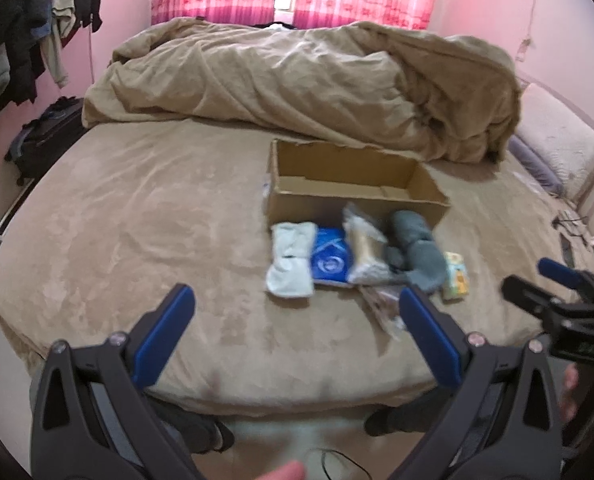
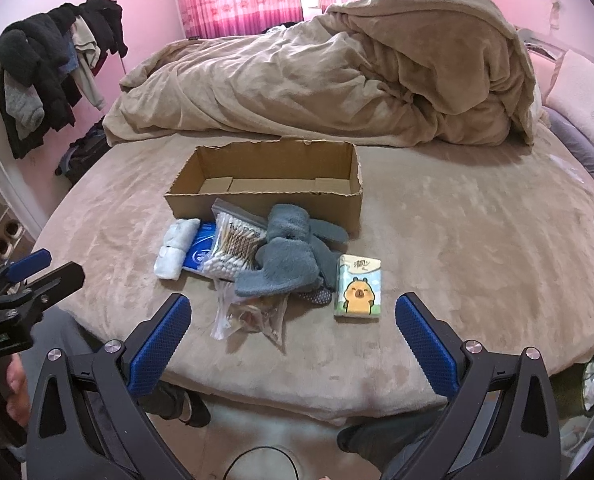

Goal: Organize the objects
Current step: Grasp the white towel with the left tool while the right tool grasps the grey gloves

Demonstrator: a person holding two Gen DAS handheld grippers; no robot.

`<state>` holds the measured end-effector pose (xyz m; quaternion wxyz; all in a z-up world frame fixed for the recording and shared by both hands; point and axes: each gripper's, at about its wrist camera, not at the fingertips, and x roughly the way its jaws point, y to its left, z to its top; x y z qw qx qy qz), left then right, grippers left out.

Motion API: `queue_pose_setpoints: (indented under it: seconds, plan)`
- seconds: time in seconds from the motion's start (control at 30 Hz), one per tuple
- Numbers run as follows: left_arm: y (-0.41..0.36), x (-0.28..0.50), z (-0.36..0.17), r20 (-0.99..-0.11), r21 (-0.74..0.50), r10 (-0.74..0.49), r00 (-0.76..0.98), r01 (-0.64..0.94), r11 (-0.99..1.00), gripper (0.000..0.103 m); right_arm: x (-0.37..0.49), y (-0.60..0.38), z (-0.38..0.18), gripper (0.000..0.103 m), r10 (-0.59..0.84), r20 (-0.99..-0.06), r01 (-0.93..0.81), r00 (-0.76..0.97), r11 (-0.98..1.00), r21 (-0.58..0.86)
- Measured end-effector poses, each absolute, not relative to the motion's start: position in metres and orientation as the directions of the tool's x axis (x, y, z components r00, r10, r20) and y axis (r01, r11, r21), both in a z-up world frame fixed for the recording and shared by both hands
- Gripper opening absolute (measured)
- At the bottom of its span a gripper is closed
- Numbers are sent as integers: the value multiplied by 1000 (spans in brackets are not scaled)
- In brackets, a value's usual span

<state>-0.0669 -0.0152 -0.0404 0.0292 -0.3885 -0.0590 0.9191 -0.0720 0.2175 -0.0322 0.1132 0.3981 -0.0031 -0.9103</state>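
An open, empty cardboard box (image 2: 265, 196) (image 1: 353, 184) sits on the bed. In front of it lies a pile: a rolled white cloth (image 2: 175, 248) (image 1: 291, 258), a blue packet (image 2: 197, 250) (image 1: 330, 258), a bag of cotton swabs (image 2: 235, 248) (image 1: 367, 250), grey fuzzy socks (image 2: 293, 256) (image 1: 415, 250), a clear plastic bag (image 2: 253, 316) and a tissue pack with a cartoon animal (image 2: 359, 288) (image 1: 455, 276). My left gripper (image 1: 297, 316) is open and empty, short of the pile. My right gripper (image 2: 293, 320) is open and empty, above the bed's front edge near the plastic bag.
The bed (image 2: 457, 240) has a tan sheet and a bunched tan duvet (image 2: 337, 80) at the back. Clothes hang on a rack (image 2: 49, 80) at the left. Pillows (image 2: 577, 120) lie at the right. The person's feet (image 2: 377, 440) stand on the floor below.
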Motion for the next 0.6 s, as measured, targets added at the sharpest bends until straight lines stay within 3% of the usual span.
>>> queue_pose_setpoints:
  seconds: [0.33,0.6]
  plan:
    - [-17,-131,-105,-777,-117,104,-621,-20,-993,103,-127,216,-72,95,-215,-764,204,-609,-973,111]
    - [-21,-172,-139,-812,-139,107,-574,11,-990,102,-164,207,-101,95,-243,-783,236,-572,-963,126]
